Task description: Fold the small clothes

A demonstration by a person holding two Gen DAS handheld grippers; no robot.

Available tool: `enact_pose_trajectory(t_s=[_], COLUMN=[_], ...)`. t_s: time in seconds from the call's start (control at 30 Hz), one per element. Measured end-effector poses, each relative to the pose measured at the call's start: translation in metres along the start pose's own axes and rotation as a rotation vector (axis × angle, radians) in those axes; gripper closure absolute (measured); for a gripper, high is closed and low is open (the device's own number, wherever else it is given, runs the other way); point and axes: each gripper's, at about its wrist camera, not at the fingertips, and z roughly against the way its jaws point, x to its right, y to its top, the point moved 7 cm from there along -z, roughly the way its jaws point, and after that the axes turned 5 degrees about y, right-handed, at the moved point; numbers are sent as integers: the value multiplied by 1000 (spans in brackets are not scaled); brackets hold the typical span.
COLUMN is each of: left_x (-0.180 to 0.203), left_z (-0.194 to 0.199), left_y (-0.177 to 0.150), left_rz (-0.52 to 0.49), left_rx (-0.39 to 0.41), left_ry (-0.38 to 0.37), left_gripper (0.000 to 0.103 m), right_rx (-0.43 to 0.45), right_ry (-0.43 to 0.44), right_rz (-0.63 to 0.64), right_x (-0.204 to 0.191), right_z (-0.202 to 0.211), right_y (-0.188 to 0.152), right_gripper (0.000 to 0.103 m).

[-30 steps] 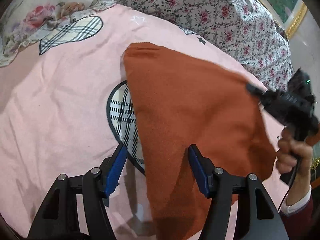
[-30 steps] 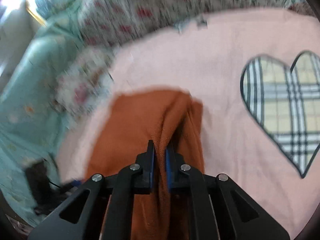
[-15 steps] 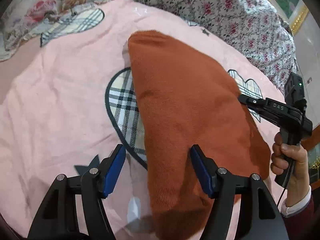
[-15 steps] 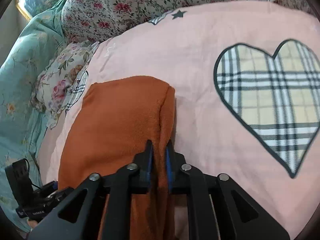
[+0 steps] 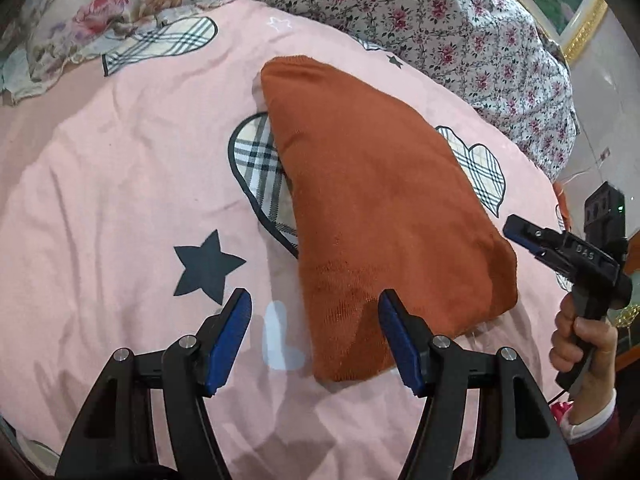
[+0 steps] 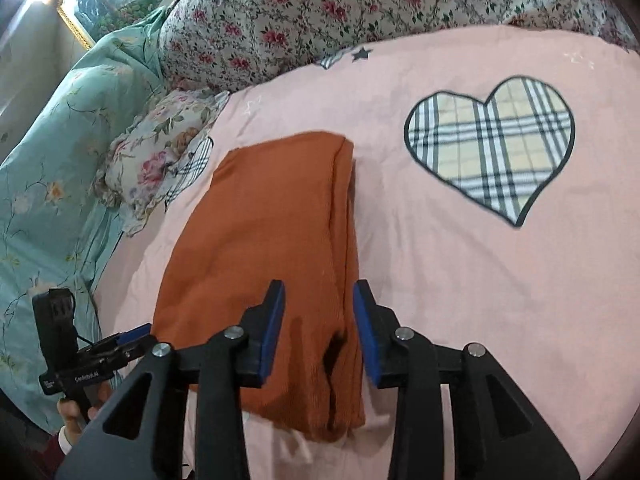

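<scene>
In the middle of the bed, on the pink sheet (image 5: 120, 184), sits the folded orange knit garment (image 5: 372, 200), a soft ribbed wedge with its layered fold edge along the right side and lots of bare sheet around it. Both grippers are spread wide and holding nothing: the left gripper (image 5: 316, 336) straddles the garment's near left corner, the right gripper (image 6: 318, 330) its near right edge. Plaid heart patch (image 6: 490, 144) lies well apart, floral pillows (image 6: 320, 8) line the bed's far edge.
</scene>
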Motion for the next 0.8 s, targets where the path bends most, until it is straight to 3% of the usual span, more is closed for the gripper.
enact_pose_trajectory(t_s=[0.17, 0.2, 0.3, 0.37, 0.53, 0.8], left_x=[0, 0, 6, 7, 9, 6], left_z=[-15, -18, -16, -22, -29, -18], left_y=[-4, -5, -6, -9, -16, -27], left_rz=[-4, 3, -2, 0, -13, 28], left_rx=[-40, -55, -68, -88, -83, -52], left_ry=[21, 15, 5, 17, 43, 16], left_gripper=[38, 41, 51, 51, 50, 51], right_rx=[-66, -85, -26, -7, -95, -32], right_ry=[-4, -1, 29, 14, -75, -93], right_rz=[-20, -22, -11, 11, 10, -33], right_x=[5, 5, -4, -4, 18, 16], right_z=[-28, -34, -17, -9, -41, -16], right_y=[-11, -14, -4, 1, -20, -26], right_gripper=[66, 82, 87, 87, 87, 78])
